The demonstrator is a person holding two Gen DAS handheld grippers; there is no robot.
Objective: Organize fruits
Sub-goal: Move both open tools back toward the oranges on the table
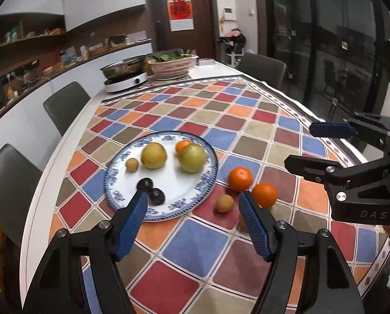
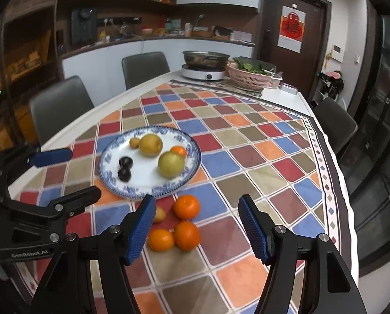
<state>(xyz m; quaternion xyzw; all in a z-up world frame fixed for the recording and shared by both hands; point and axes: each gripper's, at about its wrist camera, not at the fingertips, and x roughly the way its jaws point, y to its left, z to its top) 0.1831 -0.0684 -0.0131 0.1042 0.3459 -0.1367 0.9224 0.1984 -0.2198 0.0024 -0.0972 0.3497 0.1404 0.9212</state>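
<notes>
Oranges (image 2: 185,206) and a small tan fruit (image 2: 159,214) lie loose on the counter (image 2: 273,141) just near of the plate (image 2: 192,144), and with both my left gripper (image 1: 192,204) and right gripper (image 2: 193,206) spread empty, a careless nudge could roll them away.

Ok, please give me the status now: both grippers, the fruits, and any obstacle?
Left gripper open, empty; right gripper open, empty. Plate holds six fruits. Three oranges and one small yellow fruit on tablecloth. No obstacle.
</notes>
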